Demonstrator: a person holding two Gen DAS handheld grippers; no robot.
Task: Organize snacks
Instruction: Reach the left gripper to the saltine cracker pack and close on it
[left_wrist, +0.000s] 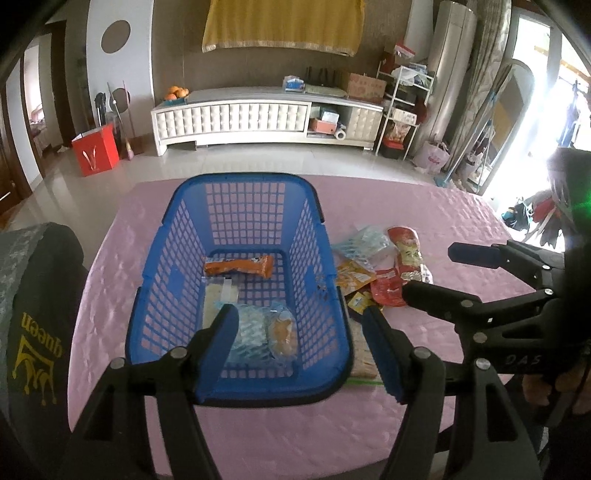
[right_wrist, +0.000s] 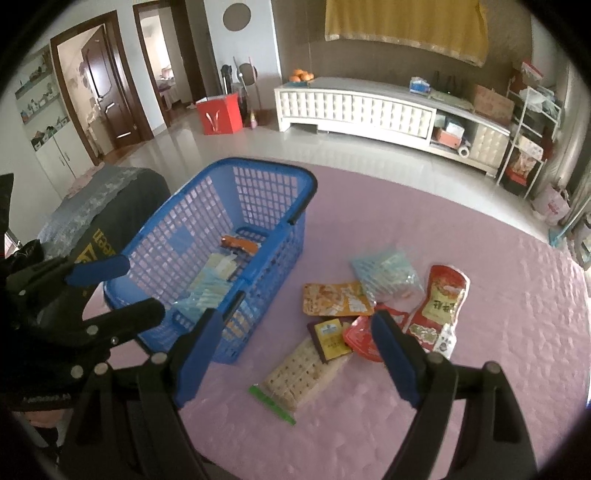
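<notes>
On the pink counter stands a blue basket holding an orange packet and clear-wrapped snacks. Right of it, on the counter, lie the loose snacks: a cracker pack nearest, red pouches farther. The left hand-held gripper hangs over the basket's near end, jaws wide, empty. The right hand-held gripper hangs over the cracker pack, jaws wide, empty.

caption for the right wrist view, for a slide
Open right gripper over cracker pack beside blue basket.
</notes>
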